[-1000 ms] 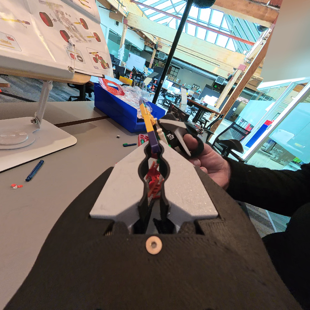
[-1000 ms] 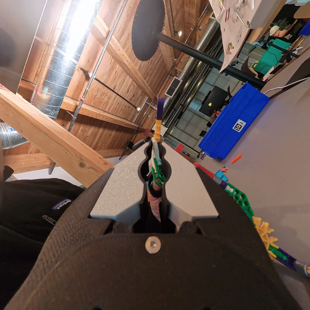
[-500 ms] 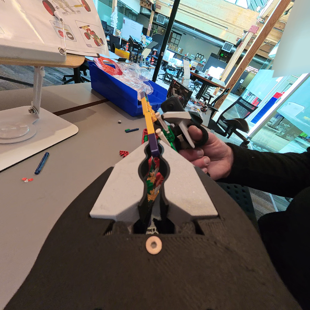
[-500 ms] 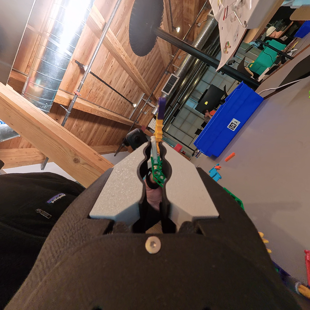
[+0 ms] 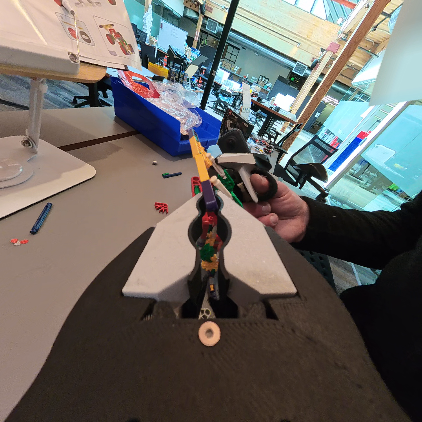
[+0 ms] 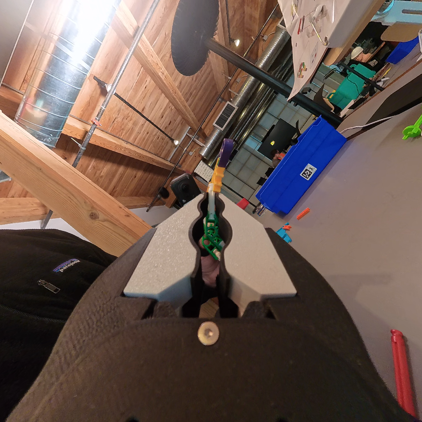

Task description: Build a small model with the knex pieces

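Observation:
A toy assembly of plastic rods and connectors (image 5: 201, 164) is held in the air between both grippers. My left gripper (image 5: 210, 197) is shut on its purple end piece; a yellow rod runs up and away from it. More red, yellow and green pieces show through the gap behind the fingertips. My right gripper (image 5: 230, 170), held by a hand (image 5: 283, 212), grips the same assembly from the right, by white rods and green connectors. In the right wrist view my right gripper (image 6: 211, 197) is shut on a white rod and green connector (image 6: 211, 235); the yellow and purple part (image 6: 223, 157) sticks out beyond.
On the grey table stand a blue bin (image 5: 157, 125) with plastic bags and a white stand (image 5: 43, 164) bearing an instruction sheet. Loose parts lie about: a blue rod (image 5: 41, 218), a red connector (image 5: 161, 207), a red rod (image 6: 402, 370), an orange piece (image 6: 303, 213). Only a small space, under 4 cm, lies between the two pairs of fingers.
Both grippers stay shut on the assembly and have turned with it. The left view now tilts down toward the table. In the right view a green-and-yellow build slid out and a red rod appeared.

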The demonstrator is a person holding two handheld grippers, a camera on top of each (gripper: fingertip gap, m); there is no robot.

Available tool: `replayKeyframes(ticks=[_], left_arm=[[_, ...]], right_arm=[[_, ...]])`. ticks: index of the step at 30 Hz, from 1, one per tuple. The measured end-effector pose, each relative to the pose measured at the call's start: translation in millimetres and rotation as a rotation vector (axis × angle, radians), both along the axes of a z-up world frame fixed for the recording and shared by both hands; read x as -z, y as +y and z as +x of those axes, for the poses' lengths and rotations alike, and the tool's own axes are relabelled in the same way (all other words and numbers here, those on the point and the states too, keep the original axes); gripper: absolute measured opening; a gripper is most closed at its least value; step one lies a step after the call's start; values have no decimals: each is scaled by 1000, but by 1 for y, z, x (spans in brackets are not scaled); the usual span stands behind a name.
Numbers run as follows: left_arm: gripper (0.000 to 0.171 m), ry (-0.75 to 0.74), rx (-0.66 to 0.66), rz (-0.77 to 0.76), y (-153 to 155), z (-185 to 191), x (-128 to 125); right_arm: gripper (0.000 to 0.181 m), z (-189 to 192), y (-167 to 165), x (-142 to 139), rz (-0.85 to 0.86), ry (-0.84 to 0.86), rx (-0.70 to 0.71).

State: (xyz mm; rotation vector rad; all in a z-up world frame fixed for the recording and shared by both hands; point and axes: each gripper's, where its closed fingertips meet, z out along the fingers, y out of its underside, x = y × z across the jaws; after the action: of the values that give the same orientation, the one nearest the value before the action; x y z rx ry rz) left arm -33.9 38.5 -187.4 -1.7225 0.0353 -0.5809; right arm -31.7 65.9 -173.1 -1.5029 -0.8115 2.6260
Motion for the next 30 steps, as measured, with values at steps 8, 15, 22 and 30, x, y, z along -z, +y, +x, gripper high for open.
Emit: replayKeyframes(ticks=[8, 15, 22, 30], left_arm=[[1, -22, 16, 13, -1, 1, -2], [1, -9, -4, 10, -2, -1, -2], [0, -2, -26, 18, -1, -1, -1], [1, -4, -24, 16, -1, -1, 0]], right_arm=[[3, 0, 0, -3, -32, 18, -1], [11, -1, -1, -6, -43, 19, -24], [15, -4, 6, 1, -31, -25, 42], [10, -9, 1, -5, -3, -19, 11]])
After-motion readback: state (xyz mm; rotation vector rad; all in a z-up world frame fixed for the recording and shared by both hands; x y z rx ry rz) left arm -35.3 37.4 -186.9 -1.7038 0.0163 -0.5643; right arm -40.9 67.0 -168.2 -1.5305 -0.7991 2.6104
